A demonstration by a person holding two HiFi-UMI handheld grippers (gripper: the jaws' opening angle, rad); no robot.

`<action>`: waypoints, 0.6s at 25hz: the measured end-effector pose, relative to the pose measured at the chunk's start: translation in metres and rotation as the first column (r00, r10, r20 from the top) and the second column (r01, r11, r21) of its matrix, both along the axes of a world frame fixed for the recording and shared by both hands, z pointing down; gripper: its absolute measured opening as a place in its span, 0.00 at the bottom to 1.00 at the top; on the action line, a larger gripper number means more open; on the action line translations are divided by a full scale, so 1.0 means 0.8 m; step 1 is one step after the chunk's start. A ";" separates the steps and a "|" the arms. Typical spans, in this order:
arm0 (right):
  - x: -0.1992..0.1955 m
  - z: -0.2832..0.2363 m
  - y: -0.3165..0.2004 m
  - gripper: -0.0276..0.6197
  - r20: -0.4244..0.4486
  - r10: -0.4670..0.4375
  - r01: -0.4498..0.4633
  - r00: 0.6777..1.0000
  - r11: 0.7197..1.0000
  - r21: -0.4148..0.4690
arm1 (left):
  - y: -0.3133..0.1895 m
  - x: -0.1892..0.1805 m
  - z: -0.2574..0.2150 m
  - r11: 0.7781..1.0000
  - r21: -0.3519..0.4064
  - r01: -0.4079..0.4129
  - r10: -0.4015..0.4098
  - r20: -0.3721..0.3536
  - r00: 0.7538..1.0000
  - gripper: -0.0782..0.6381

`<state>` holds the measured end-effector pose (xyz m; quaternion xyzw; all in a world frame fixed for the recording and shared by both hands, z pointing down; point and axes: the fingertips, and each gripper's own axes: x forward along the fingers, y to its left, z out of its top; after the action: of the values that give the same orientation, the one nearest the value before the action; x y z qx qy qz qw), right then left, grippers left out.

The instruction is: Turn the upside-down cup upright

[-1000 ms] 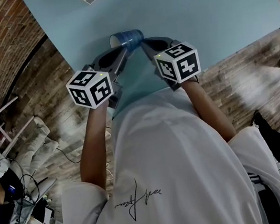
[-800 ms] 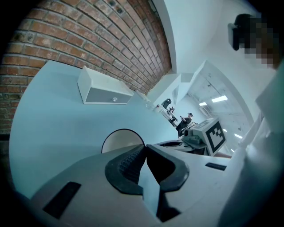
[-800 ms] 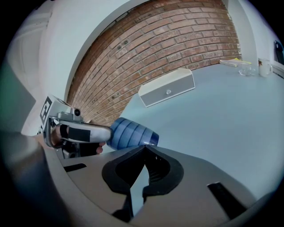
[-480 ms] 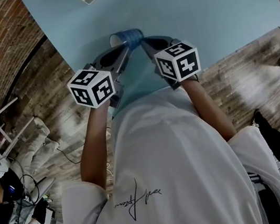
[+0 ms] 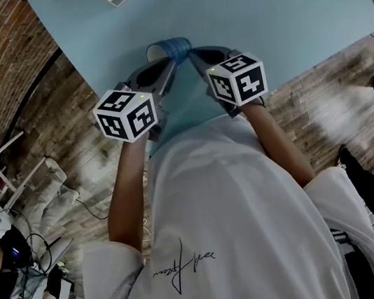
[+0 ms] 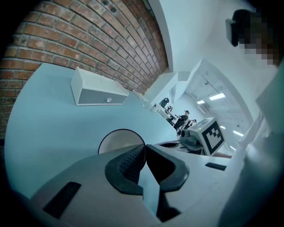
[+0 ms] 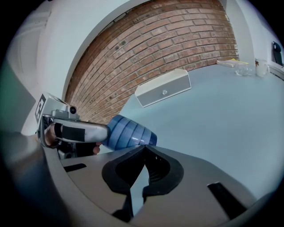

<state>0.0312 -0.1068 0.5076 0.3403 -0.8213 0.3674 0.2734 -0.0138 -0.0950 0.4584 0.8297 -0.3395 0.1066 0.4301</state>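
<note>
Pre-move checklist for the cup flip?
1. Left tool grip: ok, shut on the blue cup's rim.
2. Right tool free: ok, shut, nothing between the jaws.
3. Cup upright: not ok, it lies sideways, mouth toward the left tool.
4. Landing spot on table: ok, white box is well away.
5. Cup lifted off the table: cannot tell.
</note>
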 end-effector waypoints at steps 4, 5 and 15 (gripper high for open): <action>0.003 0.001 -0.002 0.07 -0.002 0.008 -0.008 1.000 1.000 0.000 | -0.002 0.004 -0.001 1.000 0.005 0.006 -0.006 0.000 1.000 0.15; 0.004 0.001 -0.002 0.07 -0.003 0.010 -0.010 1.000 1.000 0.000 | -0.003 0.005 -0.002 1.000 0.006 0.006 -0.006 0.000 1.000 0.15; 0.011 0.002 -0.005 0.07 -0.006 0.024 -0.024 1.000 1.000 0.000 | -0.007 0.017 -0.005 1.000 0.019 0.000 0.000 0.006 1.000 0.15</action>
<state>0.0402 -0.1106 0.5092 0.3513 -0.8162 0.3699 0.2713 -0.0006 -0.1008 0.4543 0.8334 -0.3418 0.1059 0.4213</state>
